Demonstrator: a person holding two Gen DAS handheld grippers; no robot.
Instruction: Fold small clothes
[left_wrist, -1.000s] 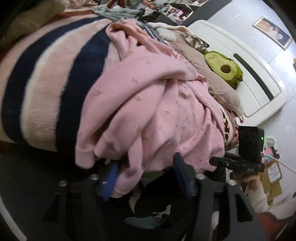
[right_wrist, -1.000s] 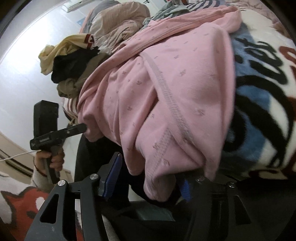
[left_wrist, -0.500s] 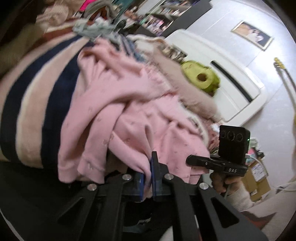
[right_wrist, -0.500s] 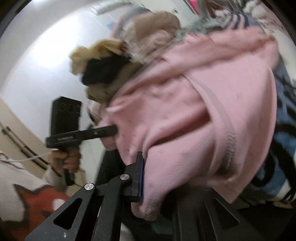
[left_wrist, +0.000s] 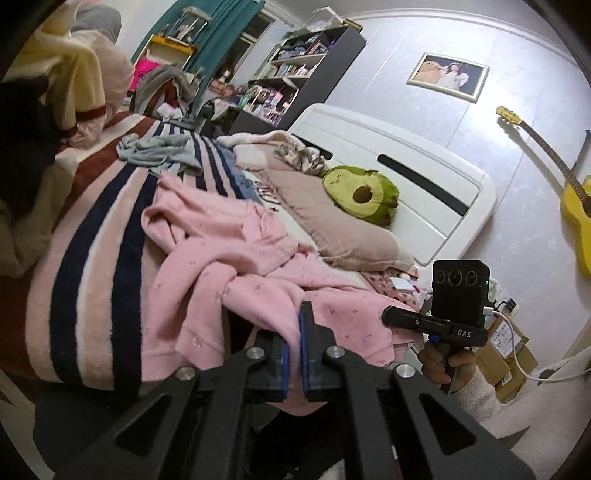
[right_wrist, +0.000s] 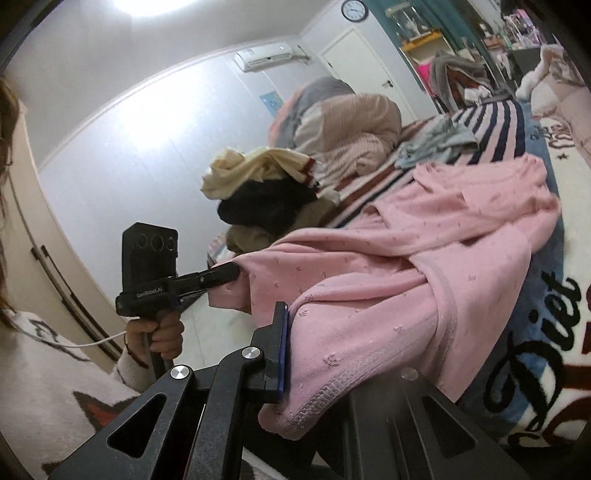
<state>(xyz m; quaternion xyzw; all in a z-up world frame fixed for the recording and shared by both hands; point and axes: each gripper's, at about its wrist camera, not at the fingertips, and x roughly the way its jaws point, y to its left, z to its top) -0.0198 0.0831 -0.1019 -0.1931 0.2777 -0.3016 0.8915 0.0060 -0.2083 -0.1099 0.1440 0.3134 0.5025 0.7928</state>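
A pink garment (left_wrist: 221, 251) with a small print lies bunched at the near edge of the bed. My left gripper (left_wrist: 294, 343) is shut on a fold of its hem, the blue pads pinching the cloth. In the right wrist view the same pink garment (right_wrist: 406, 266) stretches between both grippers. My right gripper (right_wrist: 295, 347) is shut on its ribbed edge; the cloth drapes over and hides the right finger. The left gripper (right_wrist: 221, 275) also shows there, pinching the other corner. The right gripper (left_wrist: 399, 318) shows in the left wrist view.
The bed carries a striped blanket (left_wrist: 85, 258), a pillow (left_wrist: 332, 229) and an avocado plush (left_wrist: 362, 192). A pile of clothes (right_wrist: 266, 192) sits at the bed's foot, with a light blue garment (right_wrist: 436, 144) further back. A yellow guitar (left_wrist: 576, 206) leans on the wall.
Both grippers closed on the pink garment's edge from open a second ago, then pulled back from the bed, lifting and stretching the cloth between them.
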